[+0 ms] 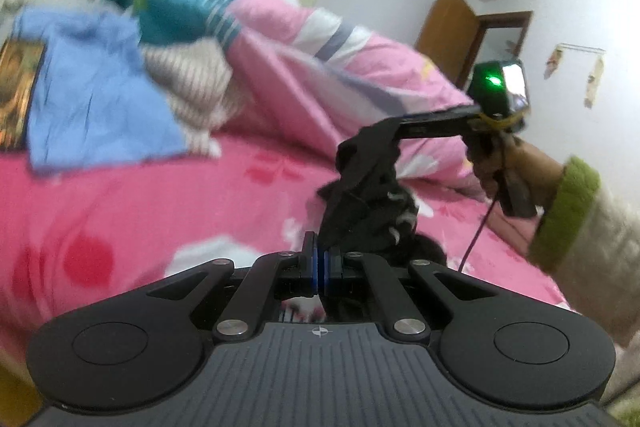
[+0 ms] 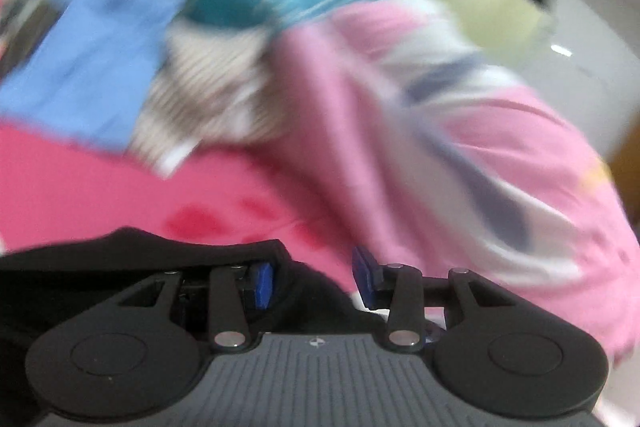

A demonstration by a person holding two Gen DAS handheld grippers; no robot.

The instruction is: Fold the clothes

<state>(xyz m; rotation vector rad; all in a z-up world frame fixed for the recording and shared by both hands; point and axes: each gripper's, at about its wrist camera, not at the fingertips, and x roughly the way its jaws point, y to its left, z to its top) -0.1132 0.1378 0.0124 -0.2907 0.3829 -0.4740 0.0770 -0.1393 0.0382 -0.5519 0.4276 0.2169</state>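
Observation:
A black garment [image 1: 360, 195] hangs over the pink bed between my two grippers. At the bottom of the left wrist view, my left gripper [image 1: 322, 261] is shut on its lower edge. The upper end is draped over the tip of my right gripper [image 1: 404, 125], which a hand [image 1: 496, 167] in a green-cuffed sleeve holds at the right. In the blurred right wrist view, the right gripper [image 2: 314, 281] has its blue pads [image 2: 262, 285] apart. The black garment [image 2: 120, 267] lies over the left finger and sags between the jaws, and the right pad is bare.
A heap of clothes lies at the back of the bed: a blue shirt [image 1: 92, 95], a teal striped piece [image 1: 188, 7] and a beige striped one [image 1: 192, 87]. A rumpled pink quilt [image 1: 340, 67] rises at the right. The red-pink sheet [image 1: 120, 207] spreads in front.

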